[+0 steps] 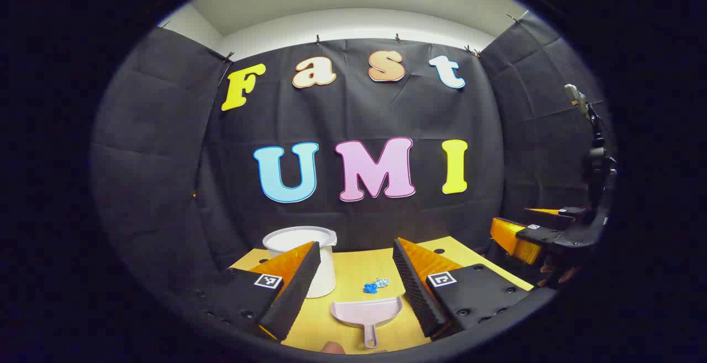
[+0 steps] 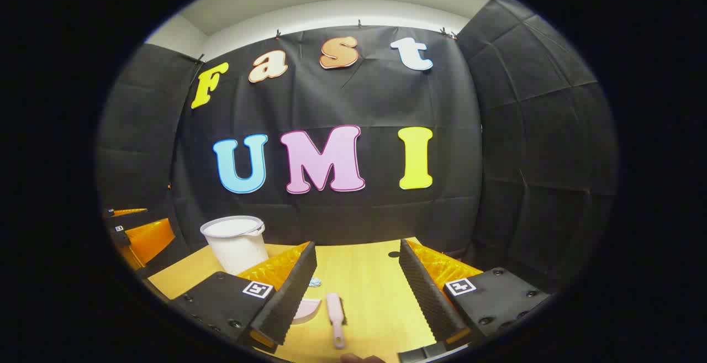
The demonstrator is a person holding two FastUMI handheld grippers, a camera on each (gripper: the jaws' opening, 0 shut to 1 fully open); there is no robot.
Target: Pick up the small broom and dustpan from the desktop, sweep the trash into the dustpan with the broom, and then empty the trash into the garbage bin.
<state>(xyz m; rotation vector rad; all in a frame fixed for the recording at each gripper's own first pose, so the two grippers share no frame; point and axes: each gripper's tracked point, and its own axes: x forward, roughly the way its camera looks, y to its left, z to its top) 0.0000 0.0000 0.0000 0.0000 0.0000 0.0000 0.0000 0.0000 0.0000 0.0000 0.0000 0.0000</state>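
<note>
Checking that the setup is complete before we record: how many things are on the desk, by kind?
Dustpan: 1
Small broom: 1
White bin: 1
Blue trash clump: 1
Total: 4

Both cameras sit low above the yellow wooden desktop (image 1: 359, 274), facing the black cloth back wall. The left gripper view is aimed at the pale pink plastic dustpan (image 1: 367, 313) at bottom centre; the right gripper view sees it lower left (image 2: 307, 310). Both share the white plastic bucket-shaped bin (image 1: 301, 258) (image 2: 235, 241), lower left.
</note>
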